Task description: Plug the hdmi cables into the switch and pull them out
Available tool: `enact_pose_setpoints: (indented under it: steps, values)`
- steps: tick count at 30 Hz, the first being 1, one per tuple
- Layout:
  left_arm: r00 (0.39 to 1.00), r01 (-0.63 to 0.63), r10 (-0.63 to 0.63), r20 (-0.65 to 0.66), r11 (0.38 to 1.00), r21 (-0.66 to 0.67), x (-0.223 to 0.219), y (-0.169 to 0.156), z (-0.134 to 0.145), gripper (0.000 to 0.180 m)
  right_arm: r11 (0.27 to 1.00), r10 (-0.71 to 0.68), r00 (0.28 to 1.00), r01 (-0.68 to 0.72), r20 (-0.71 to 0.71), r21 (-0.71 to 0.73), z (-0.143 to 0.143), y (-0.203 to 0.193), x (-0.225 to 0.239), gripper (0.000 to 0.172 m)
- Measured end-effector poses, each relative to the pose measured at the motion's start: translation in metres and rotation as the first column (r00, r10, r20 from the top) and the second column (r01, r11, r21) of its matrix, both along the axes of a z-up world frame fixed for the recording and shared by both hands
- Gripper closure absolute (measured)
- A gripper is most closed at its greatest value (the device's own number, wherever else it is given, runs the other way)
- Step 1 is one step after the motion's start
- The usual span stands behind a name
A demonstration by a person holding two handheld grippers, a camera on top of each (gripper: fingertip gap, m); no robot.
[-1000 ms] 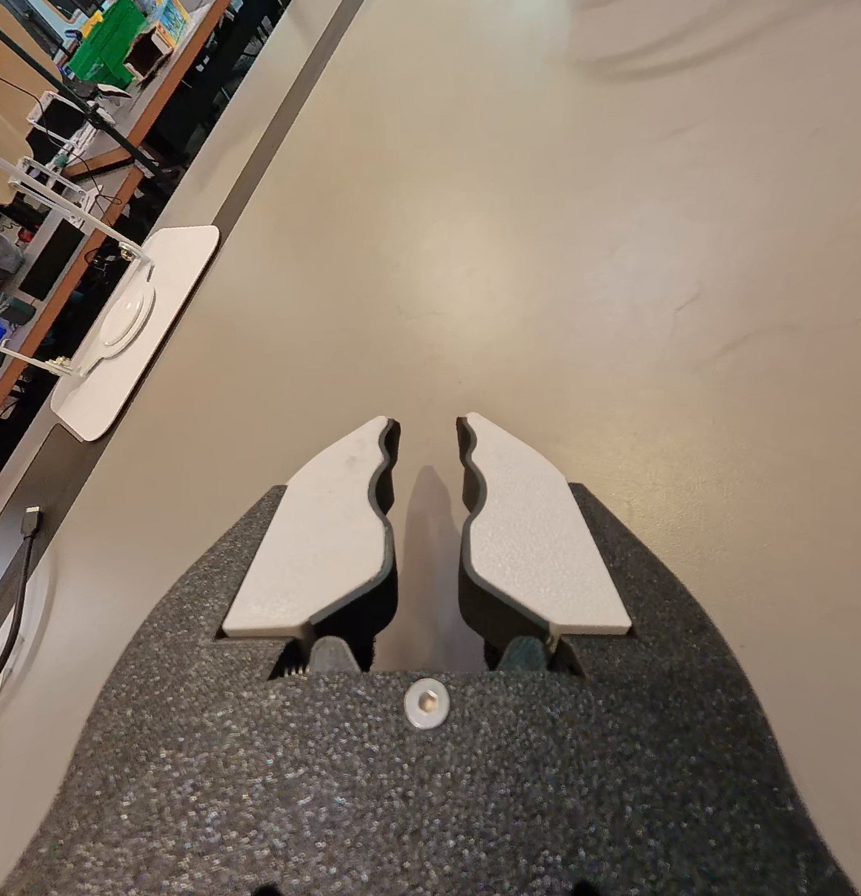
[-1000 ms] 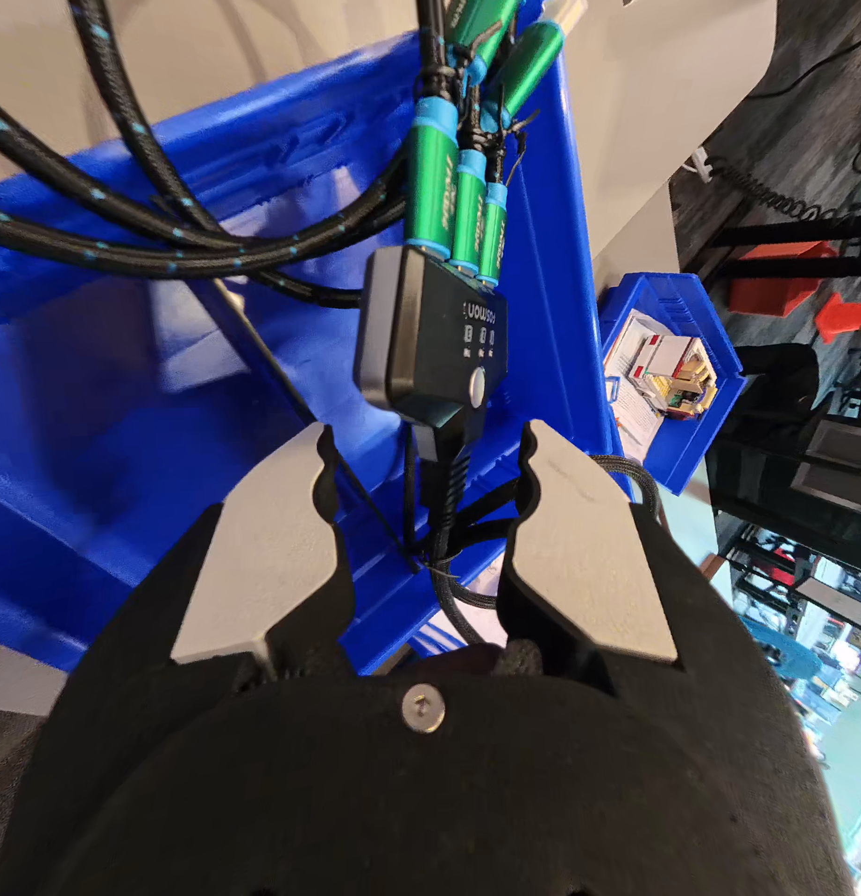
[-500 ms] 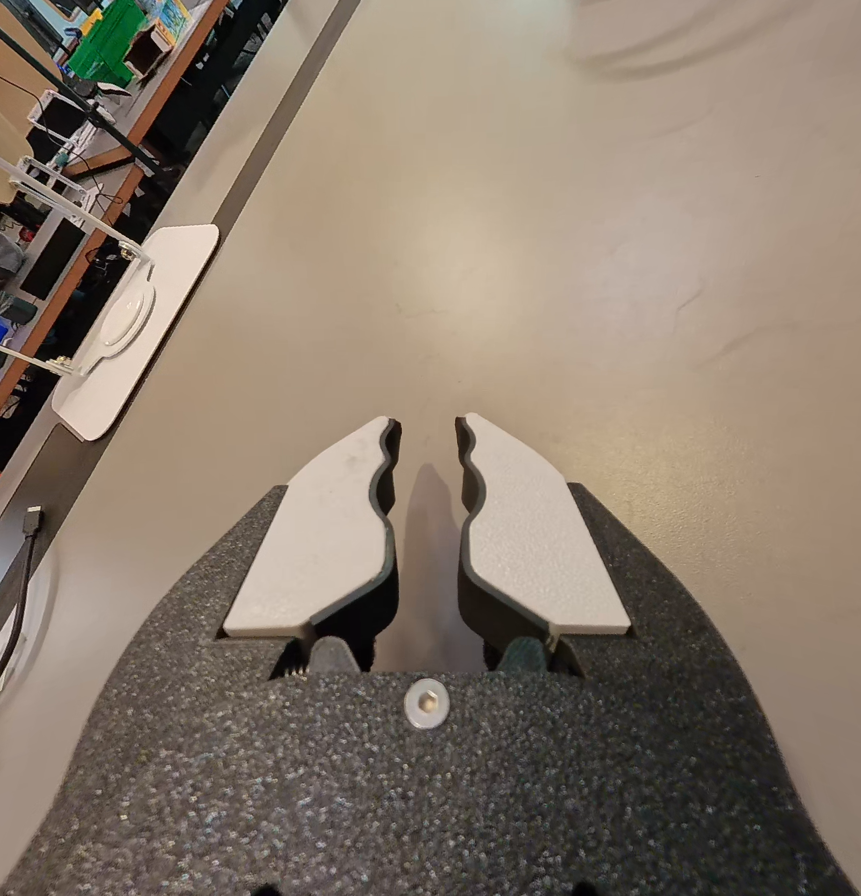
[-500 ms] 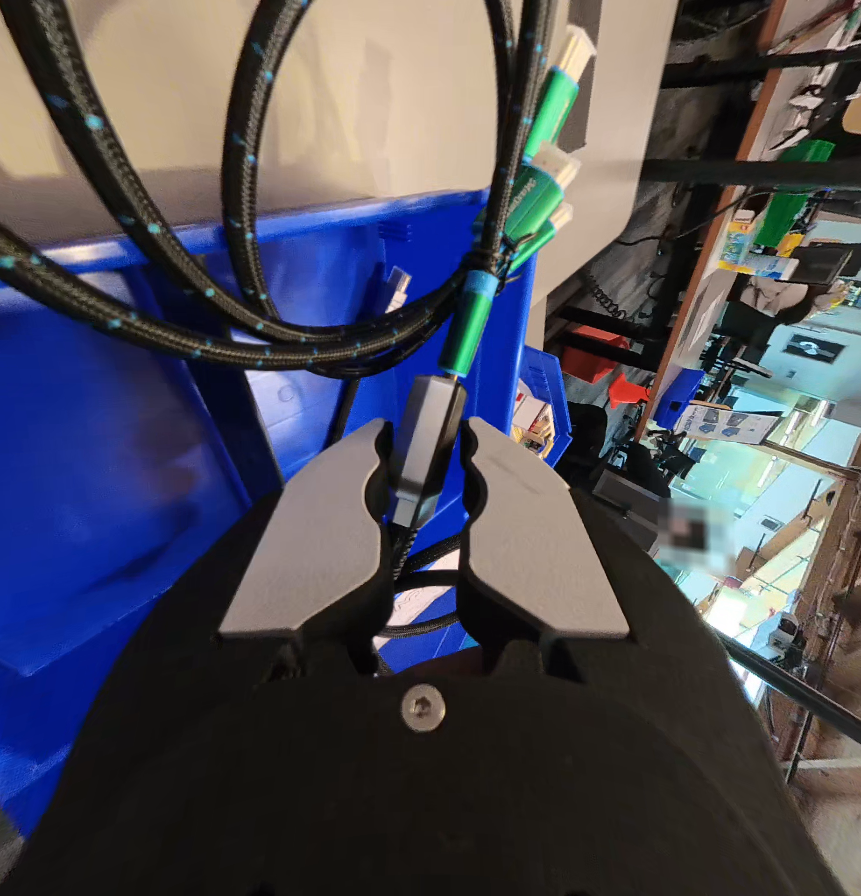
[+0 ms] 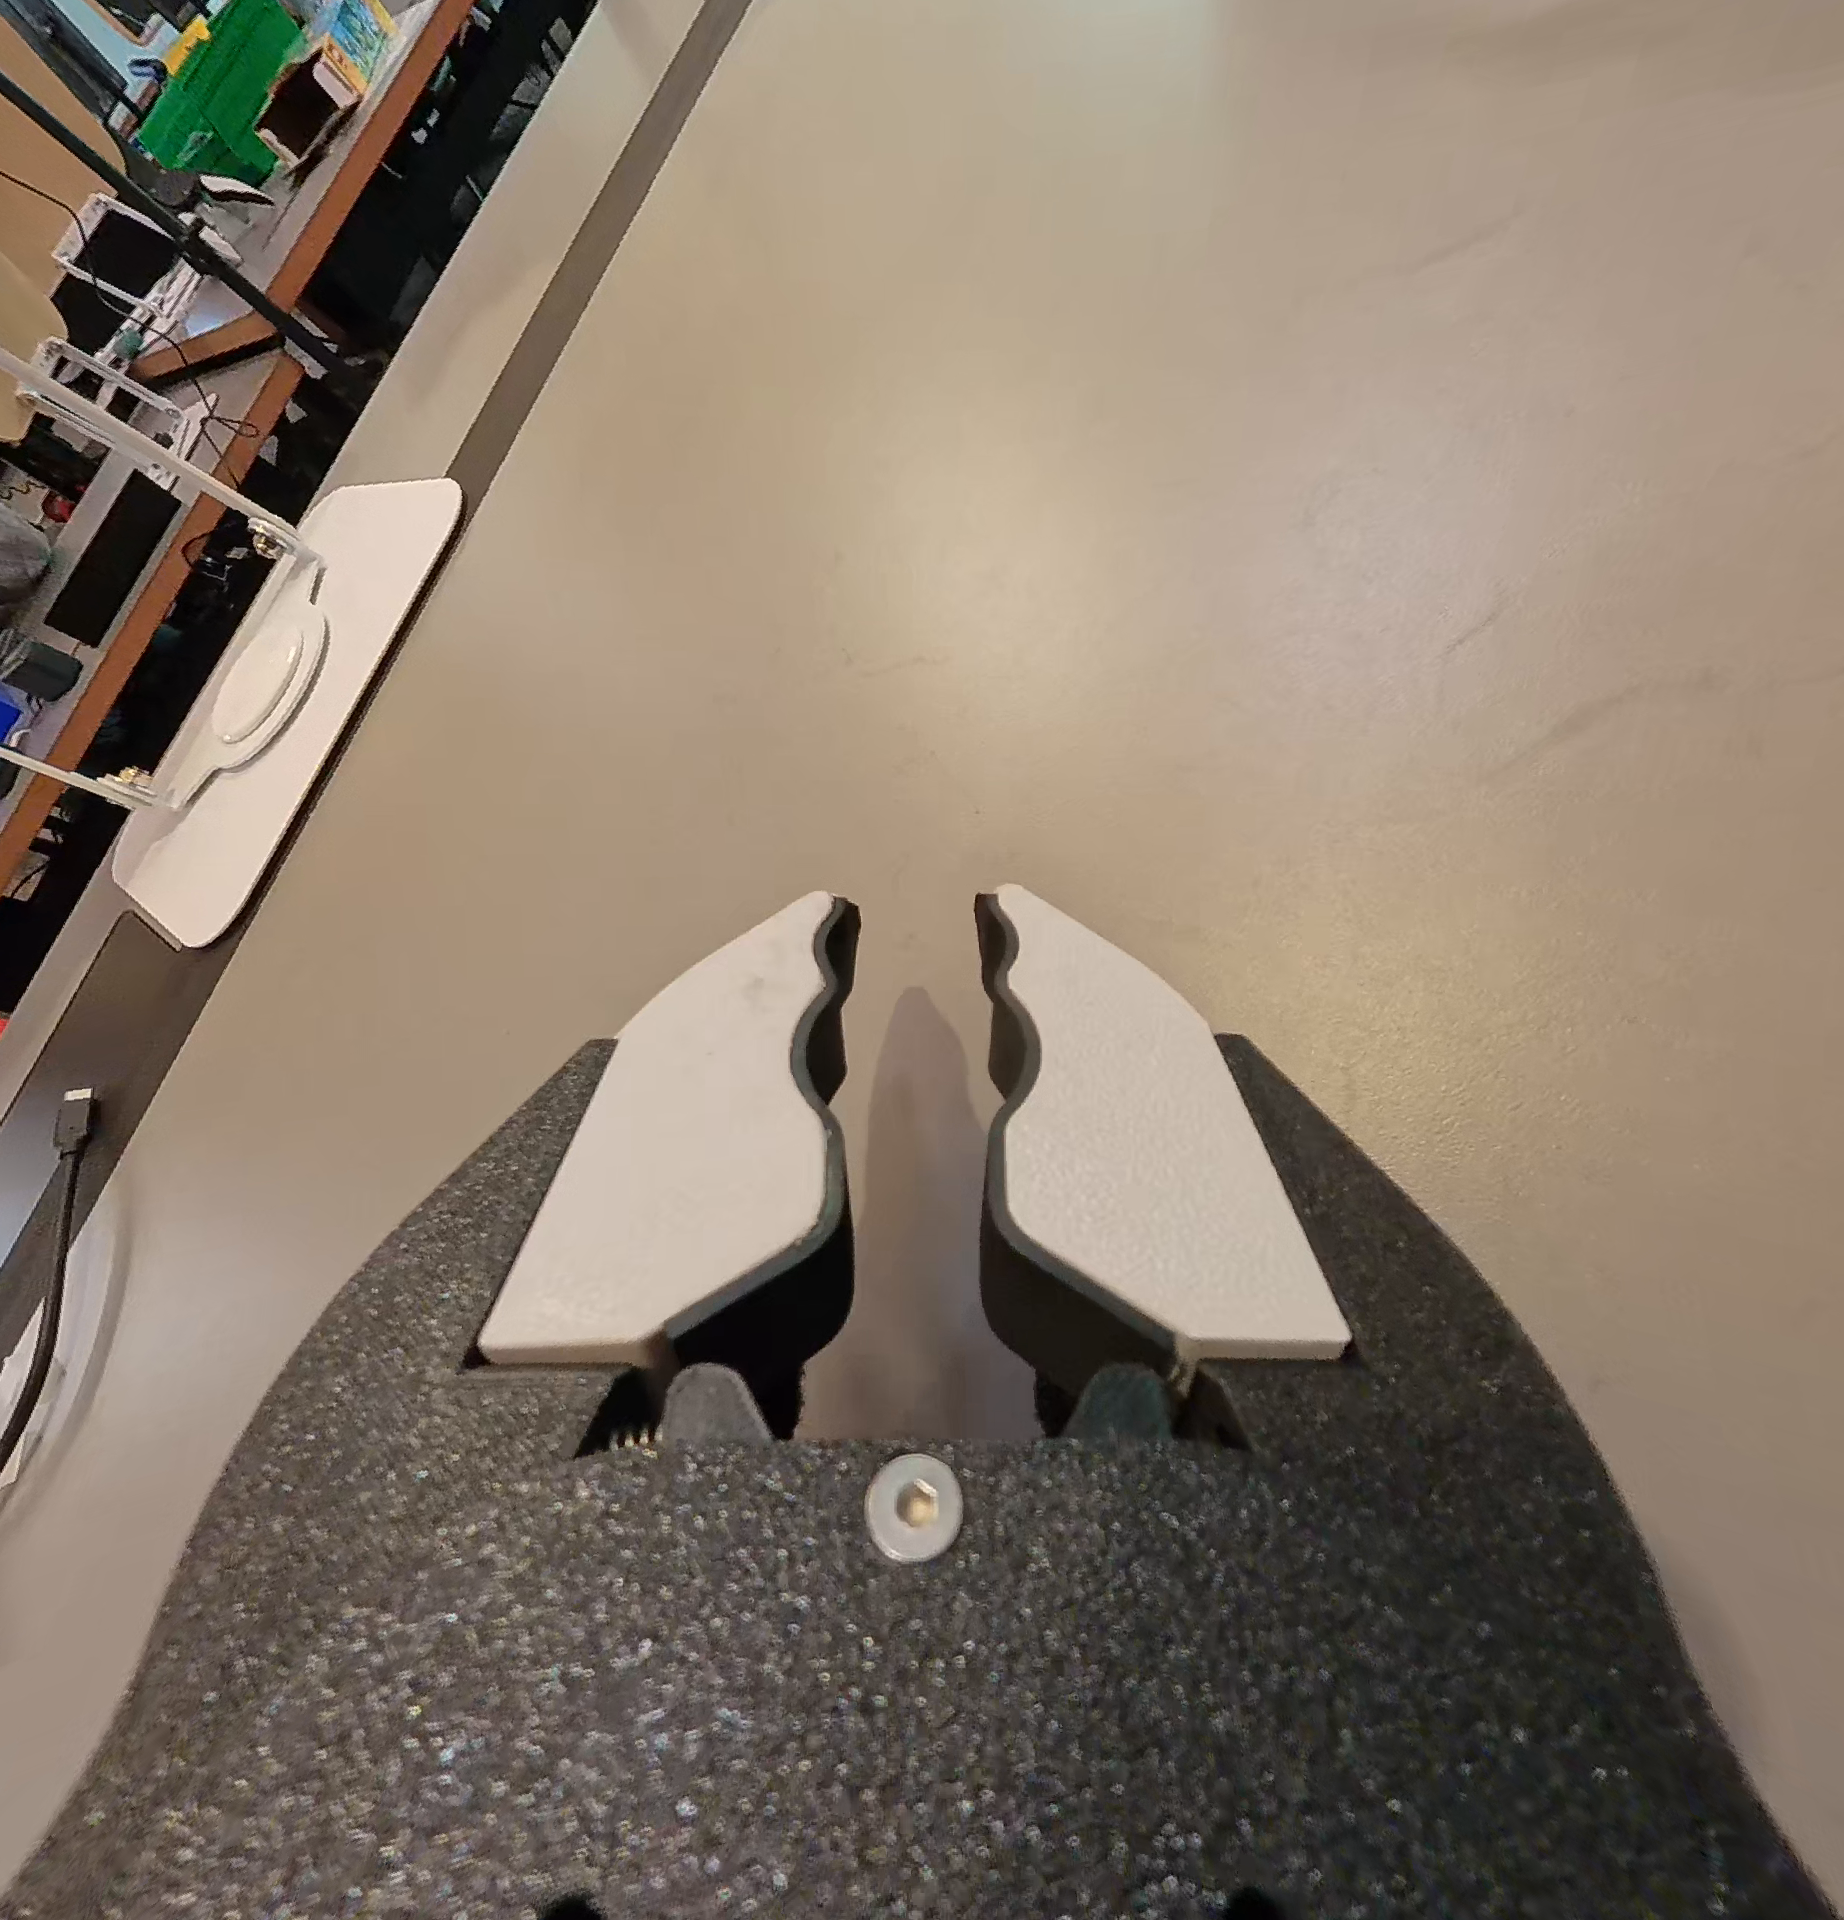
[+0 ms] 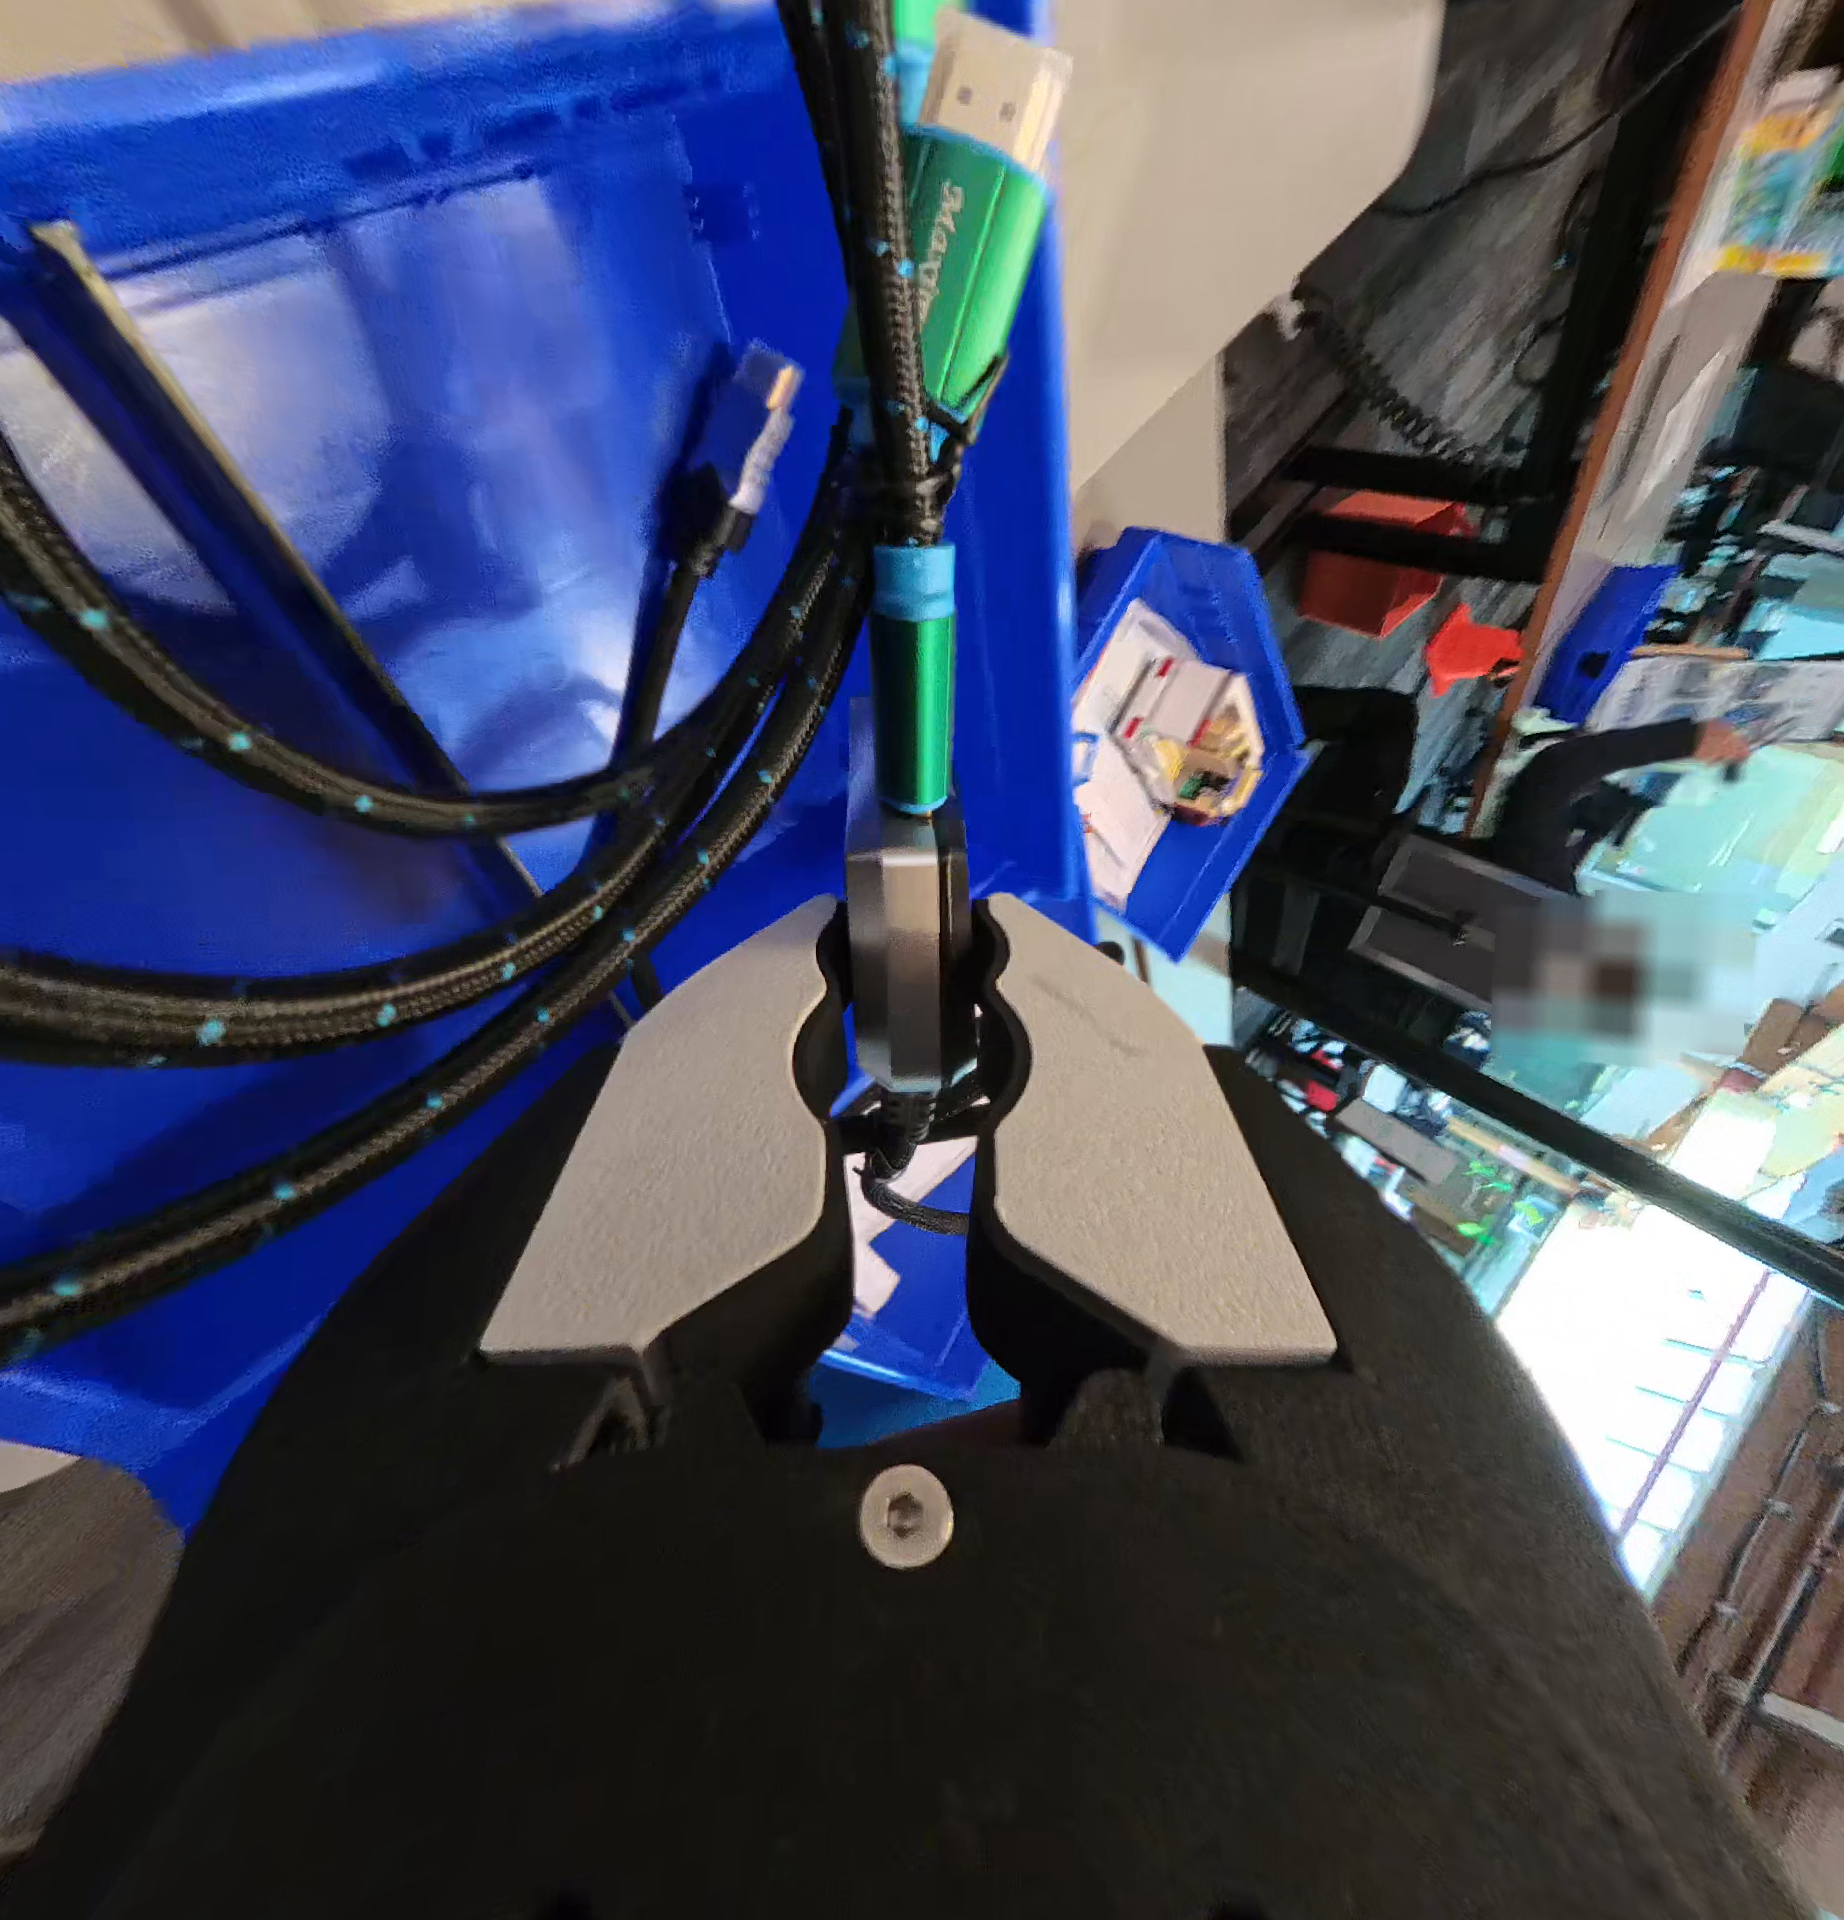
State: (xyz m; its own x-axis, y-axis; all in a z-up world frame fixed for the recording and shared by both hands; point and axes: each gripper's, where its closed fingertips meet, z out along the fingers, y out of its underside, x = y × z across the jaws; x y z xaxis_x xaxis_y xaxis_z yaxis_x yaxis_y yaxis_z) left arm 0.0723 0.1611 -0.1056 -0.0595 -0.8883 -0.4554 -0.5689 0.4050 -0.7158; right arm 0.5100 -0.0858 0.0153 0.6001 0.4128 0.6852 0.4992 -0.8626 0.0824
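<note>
Gripping a dark grey switch box (image 6: 902, 966) edge-on, the right gripper (image 6: 907, 935) has both fingers pressed against its flat sides. Box's long axis runs straight ahead; a green plug (image 6: 913, 717) and braided cables (image 6: 378, 997) lead from its far end over a blue bin (image 6: 274, 520). Left gripper (image 5: 916, 914): fingers slightly apart, empty, above the tabletop (image 5: 1209, 520).

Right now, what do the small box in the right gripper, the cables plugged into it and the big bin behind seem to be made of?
Small box, clamped edge-on in the right gripper: dark grey, smooth satin casing, metal or plastic, unclear. Cables: black woven braid with blue flecks; plug sleeves shiny green, probably anodised metal. Bin: glossy blue moulded plastic.
</note>
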Motion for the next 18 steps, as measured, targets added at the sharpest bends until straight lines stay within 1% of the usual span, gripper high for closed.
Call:
enact_pose_setpoints:
  steps: [2, 4, 15, 18]
  values:
    - [1.000, -0.002, 0.002, 0.004, 1.000, -0.003, 0.000, 0.000, 0.001, 0.157, 0.999, -0.040, 0.999, 0.040, -0.013, -0.007, -0.014, 0.001, 0.007, 0.151]
    - [1.000, -0.004, 0.004, 0.007, 1.000, -0.006, 0.000, 0.001, 0.001, 0.157, 0.998, -0.069, 0.998, 0.069, -0.007, 0.000, -0.019, 0.003, 0.013, 0.151]
    - [1.000, -0.001, 0.001, 0.006, 1.000, -0.002, 0.000, 0.000, 0.001, 0.157, 0.990, -0.133, 0.990, 0.130, -0.056, -0.050, -0.033, 0.012, 0.024, 0.151]
    - [1.000, -0.001, 0.001, 0.009, 1.000, -0.007, -0.001, 0.000, 0.002, 0.157, 0.989, -0.129, 0.991, 0.127, -0.019, -0.080, -0.037, 0.013, 0.024, 0.151]
